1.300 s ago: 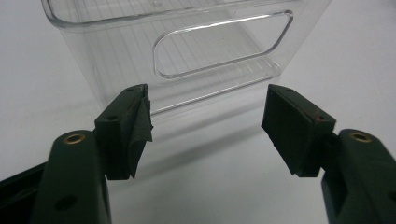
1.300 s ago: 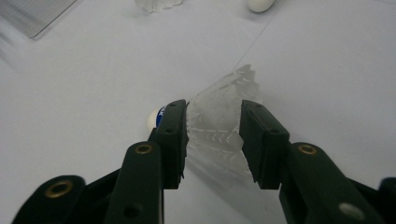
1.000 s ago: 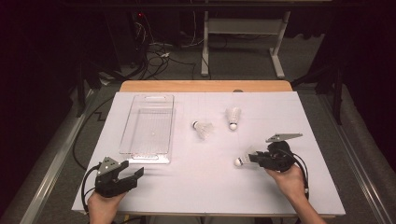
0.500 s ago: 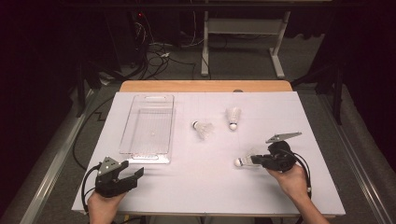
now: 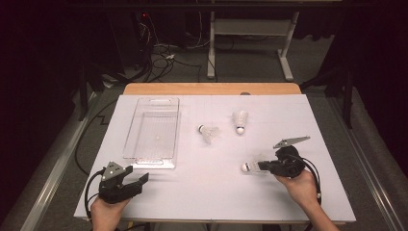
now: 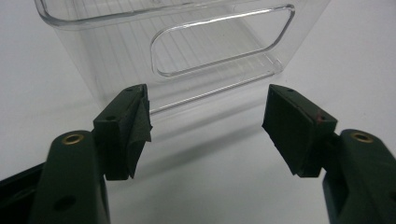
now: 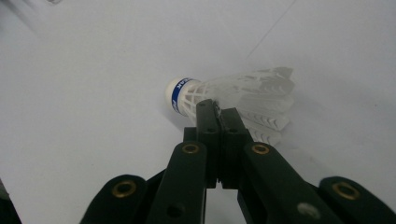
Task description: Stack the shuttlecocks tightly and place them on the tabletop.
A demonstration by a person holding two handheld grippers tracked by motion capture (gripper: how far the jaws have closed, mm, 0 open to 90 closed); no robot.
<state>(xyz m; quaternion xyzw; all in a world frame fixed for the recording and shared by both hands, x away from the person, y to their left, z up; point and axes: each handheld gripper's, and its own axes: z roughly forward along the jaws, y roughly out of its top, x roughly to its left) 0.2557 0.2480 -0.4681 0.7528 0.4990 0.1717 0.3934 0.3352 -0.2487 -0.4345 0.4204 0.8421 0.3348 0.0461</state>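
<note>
At the near left corner of the table the left gripper rests in the person's hand with its jaws spread wide and nothing between them, pointed at the short end of the clear plastic bin just ahead of it. The bin lies lengthwise on the left half of the white sheet, and nothing can be seen in it. Further right, near the middle, one shuttlecock lies on its side, and a second shuttlecock stands just beside it toward the far edge. To the right and nearer the person, the right gripper has its jaws pinched tight on the skirt of a third shuttlecock, whose blue-banded cork points left; whether it is touching the sheet or just above it is hard to say. By the look of it, the work of putting shuttlecocks into the bin has hardly begun: one is gripped, none is in, two wait. The white sheet covers a wooden tabletop; behind it the room is dark, with loose cables on the floor and a white metal frame.
</note>
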